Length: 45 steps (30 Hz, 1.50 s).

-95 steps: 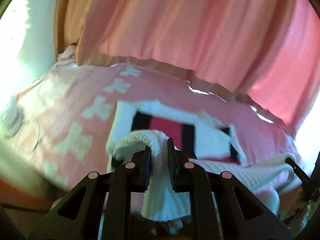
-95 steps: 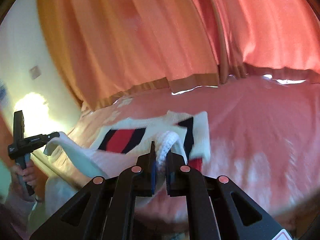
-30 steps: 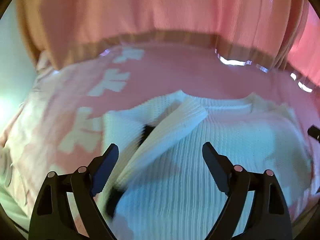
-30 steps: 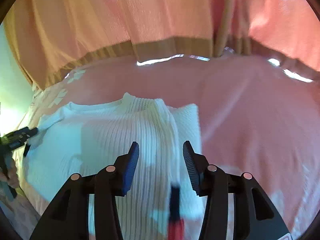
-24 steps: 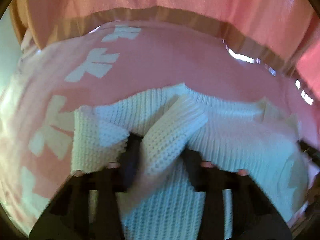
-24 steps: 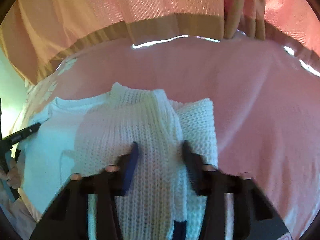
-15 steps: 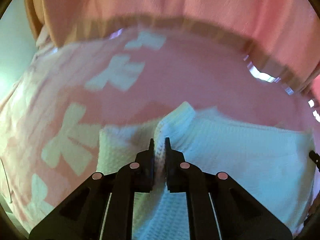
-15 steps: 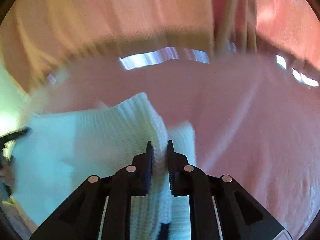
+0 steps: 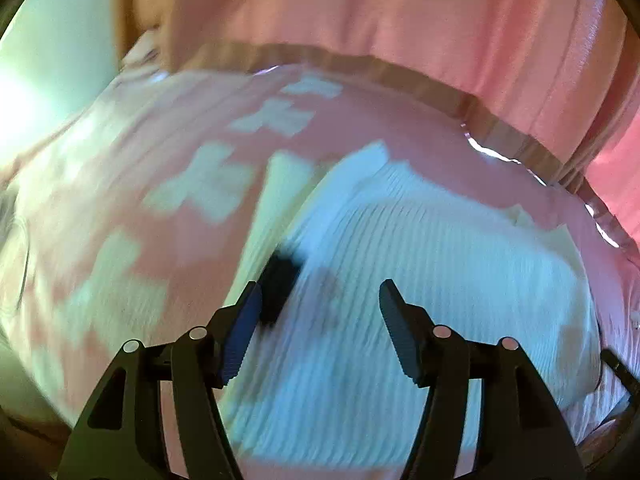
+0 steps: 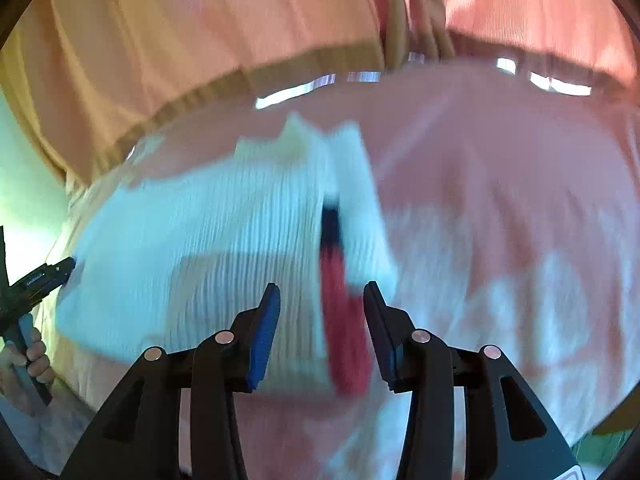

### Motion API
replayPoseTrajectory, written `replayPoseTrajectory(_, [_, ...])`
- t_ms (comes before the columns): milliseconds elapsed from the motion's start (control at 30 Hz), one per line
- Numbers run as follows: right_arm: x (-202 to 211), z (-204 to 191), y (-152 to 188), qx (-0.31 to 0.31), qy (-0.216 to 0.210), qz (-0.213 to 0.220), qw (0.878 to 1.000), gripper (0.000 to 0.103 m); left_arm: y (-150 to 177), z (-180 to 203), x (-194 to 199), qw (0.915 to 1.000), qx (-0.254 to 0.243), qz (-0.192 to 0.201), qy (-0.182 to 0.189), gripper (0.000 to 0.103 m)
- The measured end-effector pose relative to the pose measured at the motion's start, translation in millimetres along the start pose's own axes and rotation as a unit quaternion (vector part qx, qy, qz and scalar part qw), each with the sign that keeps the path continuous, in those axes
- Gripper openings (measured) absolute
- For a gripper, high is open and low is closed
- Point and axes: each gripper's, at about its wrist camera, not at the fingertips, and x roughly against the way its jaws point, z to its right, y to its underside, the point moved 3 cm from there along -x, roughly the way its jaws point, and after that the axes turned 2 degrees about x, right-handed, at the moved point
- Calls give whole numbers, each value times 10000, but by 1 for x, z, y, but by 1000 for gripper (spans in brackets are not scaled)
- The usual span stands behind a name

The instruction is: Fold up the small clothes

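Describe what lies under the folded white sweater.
The white sweater lies on pink bedding. A black-and-red striped layer peeks out beneath its right edge; anything else under it is covered.

I've got a white ribbed-knit sweater (image 9: 420, 248) in front of me, and from my right camera a black patch and a red stripe (image 10: 340, 304) peek out along its folded edge, while the left camera catches only a dark black bit there. It lies on a pink bedspread (image 9: 120, 184) patterned with pale, whitish bow-like shapes, and behind it hangs a curtain (image 10: 200, 20) running salmon-pink to orange with a tan-brown band along its hem. Both my grippers are black, with blue ridged pads (image 10: 264, 336) on the fingers.
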Motion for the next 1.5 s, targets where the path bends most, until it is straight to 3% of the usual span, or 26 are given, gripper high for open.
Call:
replayPoseTrajectory(67, [-3, 0, 20, 9, -33, -208, 9998, 43, 13, -16, 5, 9997, 239, -69, 69, 60])
replayPoseTrajectory(133, [-6, -1, 26, 63, -23, -246, 9997, 33, 18, -25, 6, 9993, 349, -75, 84, 59])
replayPoseTrajectory(167, [-6, -1, 26, 137, 31, -168, 9998, 7, 19, -27, 5, 9995, 317, -70, -26, 53])
replayPoseTrajectory(200, [-7, -1, 24, 176, 67, -151, 9997, 7, 18, -26, 4, 9996, 236, -68, -128, 35])
replayPoseTrajectory(267, [0, 4, 17, 84, 110, -4, 9999, 7, 18, -26, 5, 9996, 68, -88, -279, 11])
replayPoseTrajectory(300, [8, 7, 16, 72, 161, 119, 9998, 6, 18, -27, 6, 9996, 71, -114, -248, 10])
replayPoseTrajectory(367, [26, 17, 15, 45, 385, 363, 9986, 6, 21, -28, 7, 9992, -14, -155, -377, 10])
replayPoseTrajectory(433, [19, 31, 20, -112, 569, 95, 9983, 6, 25, -28, 3, 9983, -136, -219, -528, 10])
replayPoseTrajectory(467, [6, 39, 29, -241, 625, -241, 9975, 6, 27, -27, 0, 9976, -236, -224, -606, 10])
replayPoseTrajectory(500, [-2, 39, 33, -195, 676, -392, 9968, 7, 28, -26, 0, 9971, -304, -220, -659, 10])
replayPoseTrajectory(600, [2, 22, 29, 450, 1018, -260, 9934, 11, 28, -23, 6, 9968, -386, -172, -685, 11])
replayPoseTrajectory(733, [34, 22, 18, 205, 745, 236, 9967, 18, 11, -3, 44, 9970, -481, 427, -440, 14])
replayPoseTrajectory(833, [51, 7, -12, 407, 361, 577, 9968, 18, -17, 23, 55, 9967, -537, 589, -161, 34])
replayPoseTrajectory(900, [47, -8, -34, 643, 83, 639, 9958, 3, -35, 46, 47, 9970, -605, 476, 78, 38])
replayPoseTrajectory(967, [31, -34, -55, 998, -92, 612, 9931, 1, -51, 74, 29, 9953, -860, 365, 241, 38])
replayPoseTrajectory(1067, [-12, -64, -79, 1344, -400, 305, 9896, 1, -58, 101, -14, 9926, -1214, 96, -40, 38])
replayPoseTrajectory(1133, [-38, -77, -81, 1424, -489, 92, 9886, 1, -57, 106, -41, 9927, -1191, -142, -96, 38])
replayPoseTrajectory(1167, [-59, -81, -83, 1555, -471, -90, 9867, 0, -54, 103, -56, 9930, -1131, -288, -187, 38])
replayPoseTrajectory(1267, [-94, -57, -87, 1628, 361, -246, 9857, 0, -49, 87, -80, 9944, -859, -524, -309, 40])
replayPoseTrajectory(1367, [-79, -33, -98, 897, 397, 3, 9952, 0, -51, 86, -74, 9944, -937, -326, -376, 41])
replayPoseTrajectory(1500, [-79, -65, -94, 1436, 444, 173, 9885, 0, -49, 88, -71, 9934, -1007, -268, -478, 40])
